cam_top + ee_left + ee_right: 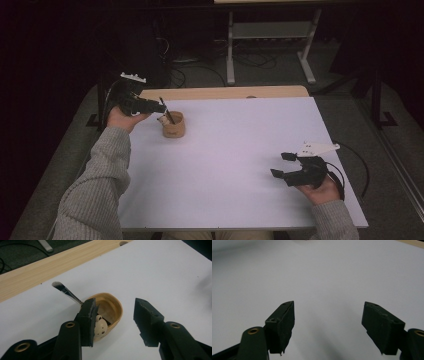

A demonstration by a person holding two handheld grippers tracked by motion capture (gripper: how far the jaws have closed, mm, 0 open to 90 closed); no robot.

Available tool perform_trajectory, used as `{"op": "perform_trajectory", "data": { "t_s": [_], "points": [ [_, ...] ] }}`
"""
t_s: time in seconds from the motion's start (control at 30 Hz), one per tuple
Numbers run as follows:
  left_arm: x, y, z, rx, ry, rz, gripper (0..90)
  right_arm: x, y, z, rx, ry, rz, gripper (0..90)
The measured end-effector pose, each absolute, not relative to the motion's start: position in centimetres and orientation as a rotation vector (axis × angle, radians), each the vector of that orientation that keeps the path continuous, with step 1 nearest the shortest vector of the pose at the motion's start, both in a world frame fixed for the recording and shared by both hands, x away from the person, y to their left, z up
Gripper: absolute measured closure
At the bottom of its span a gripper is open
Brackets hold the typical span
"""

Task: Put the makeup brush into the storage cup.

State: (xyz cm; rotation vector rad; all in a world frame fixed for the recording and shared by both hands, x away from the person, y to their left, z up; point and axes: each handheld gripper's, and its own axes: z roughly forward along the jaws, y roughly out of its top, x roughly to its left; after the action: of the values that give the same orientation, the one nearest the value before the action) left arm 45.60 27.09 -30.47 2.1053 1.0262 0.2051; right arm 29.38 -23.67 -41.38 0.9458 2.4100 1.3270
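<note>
A white table top [235,165] lay over a wooden table in a dark room. Near its far left corner stood a tan cup [173,126] bearing a small bear figure [100,327], with a brush [67,292] leaning inside, bristles up. The left gripper [113,320] hung just beside the cup, jaws apart and clamping nothing. The right gripper [284,165] rested near the right edge, jaws wide apart over bare surface.

No legible text, label, brand, number or sign appears on any surface in the high view or either gripper view.
</note>
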Motion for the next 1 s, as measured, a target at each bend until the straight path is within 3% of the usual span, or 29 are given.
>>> {"op": "perform_trajectory", "data": {
  "t_s": [1.0],
  "points": [
    [42.7,26.2,-30.3,2.089,0.935,0.219,46.3,29.6,-24.4,-41.5,0.983,2.381,1.321,25.2]
  ]
}}
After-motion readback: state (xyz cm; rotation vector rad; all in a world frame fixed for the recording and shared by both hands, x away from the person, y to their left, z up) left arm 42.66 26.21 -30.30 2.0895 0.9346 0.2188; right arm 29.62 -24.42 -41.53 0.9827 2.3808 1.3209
